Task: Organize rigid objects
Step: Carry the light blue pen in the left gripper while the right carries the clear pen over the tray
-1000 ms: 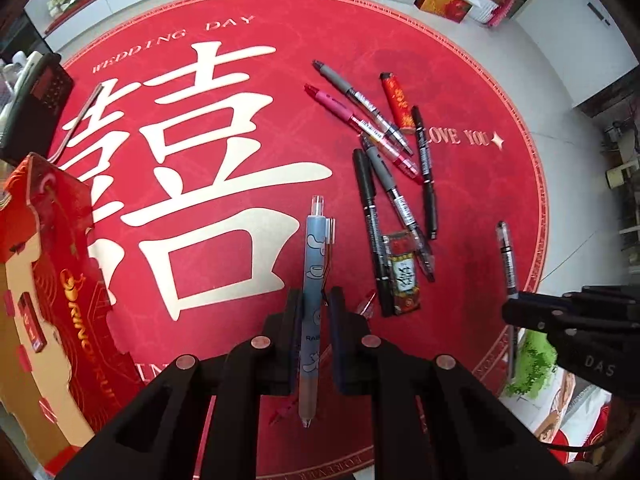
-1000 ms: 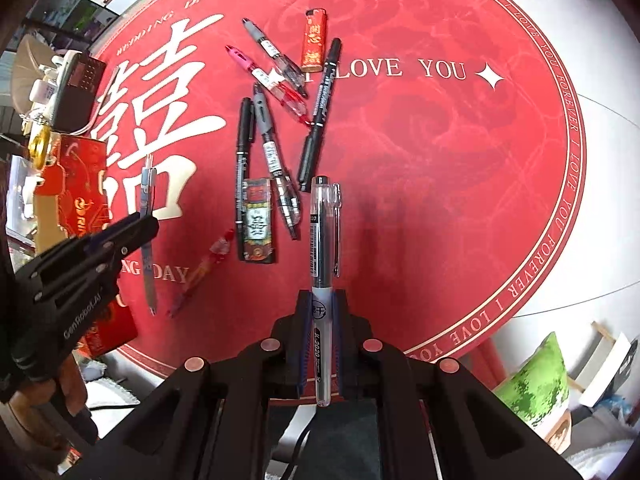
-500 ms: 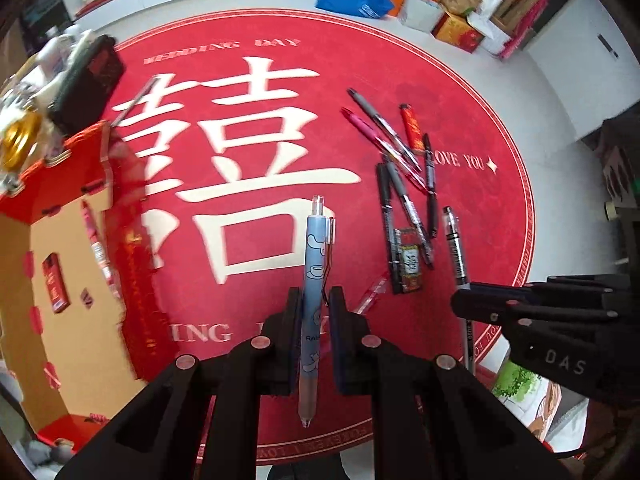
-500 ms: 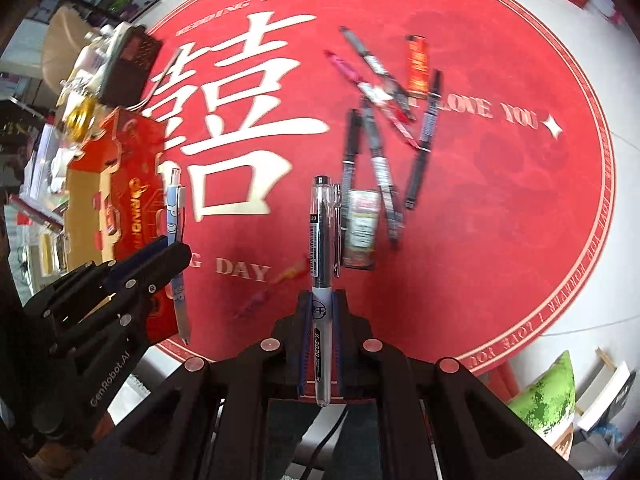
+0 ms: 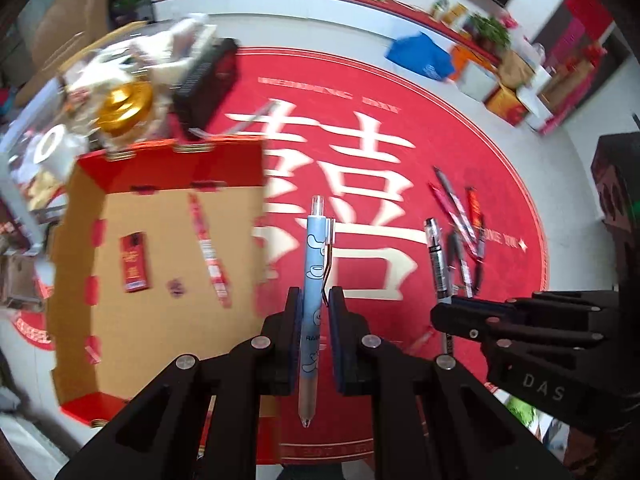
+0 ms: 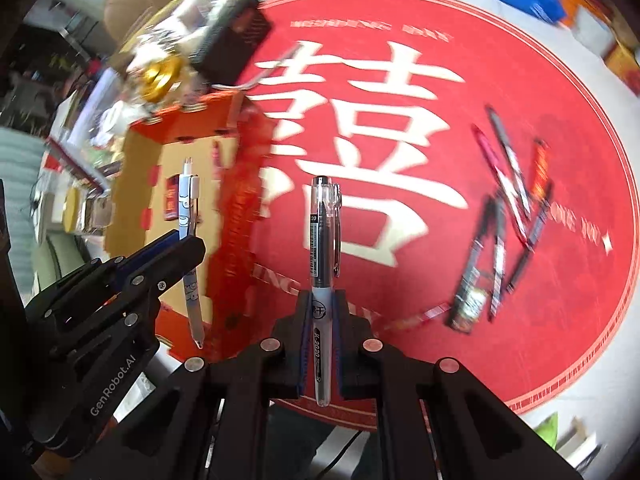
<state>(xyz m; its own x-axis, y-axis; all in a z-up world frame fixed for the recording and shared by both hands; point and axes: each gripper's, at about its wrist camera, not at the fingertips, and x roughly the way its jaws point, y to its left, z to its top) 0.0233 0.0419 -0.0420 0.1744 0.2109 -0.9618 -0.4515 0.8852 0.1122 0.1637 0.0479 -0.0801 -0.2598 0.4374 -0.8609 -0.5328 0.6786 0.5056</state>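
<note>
Left gripper [image 5: 314,308] clenched mid-barrel on blue pen [image 5: 314,276]; right gripper [image 6: 320,312] likewise on black pen [image 6: 322,248]. Both aloft near box [image 5: 160,280]. Light, stiff, slick barrels; mid-barrel hold looks best.

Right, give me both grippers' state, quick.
Left gripper: shut on the light blue pen.
Right gripper: shut on the clear black-ink pen.

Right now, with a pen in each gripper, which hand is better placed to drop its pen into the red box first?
Left. Its blue pen sits right beside the red box, whose open inside fills its view. The right gripper's black pen lies farther over the mat.
</note>
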